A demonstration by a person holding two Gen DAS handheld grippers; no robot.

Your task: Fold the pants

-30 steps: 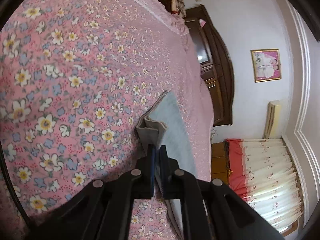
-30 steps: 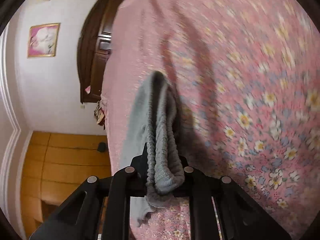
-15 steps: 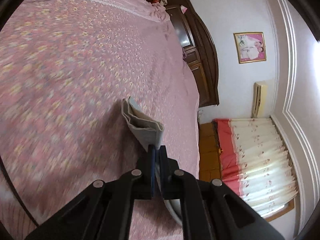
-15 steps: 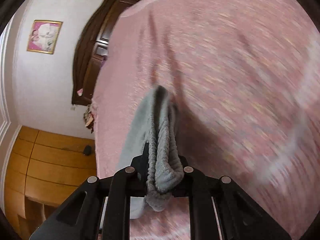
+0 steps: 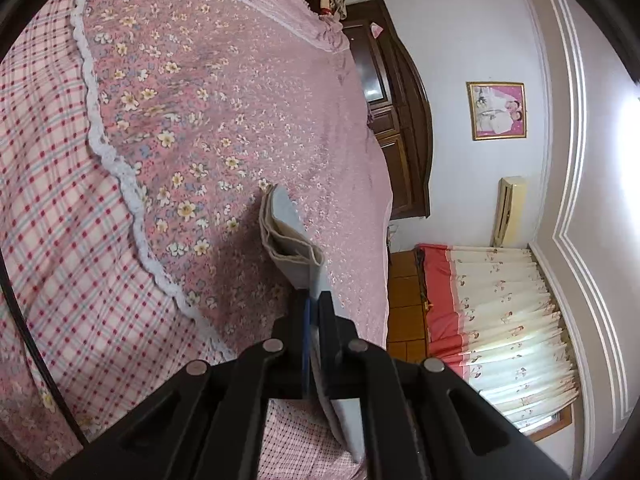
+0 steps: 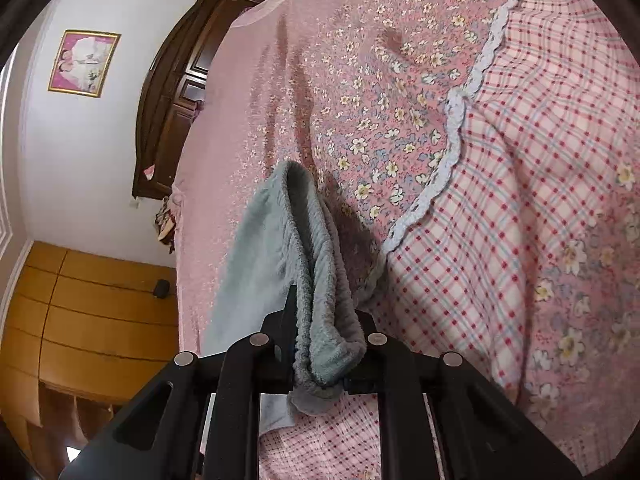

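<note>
Left gripper (image 5: 314, 300) clamped nearly flat on a thin hem edge of the pants (image 5: 290, 240), pale grey-blue fabric folded in layers, sticking up and forward from the jaws. Right gripper (image 6: 326, 316) narrow, pinching the thick fuzzy waistband of the pants (image 6: 280, 236), cloth bunched between the fingers and a loose end drooping below them. Pants held off the bed (image 5: 248, 92), stretched between both grippers, shadow under them on the pink floral bedspread (image 6: 360, 80). White lace trim (image 5: 120, 176) borders a red plaid sheet (image 6: 520, 208) nearby. Beyond: dark wooden wardrobe (image 5: 404, 128), framed picture (image 5: 498, 110) on wall, red-and-cream curtain (image 5: 500, 312), wooden floor (image 6: 88, 320).
</note>
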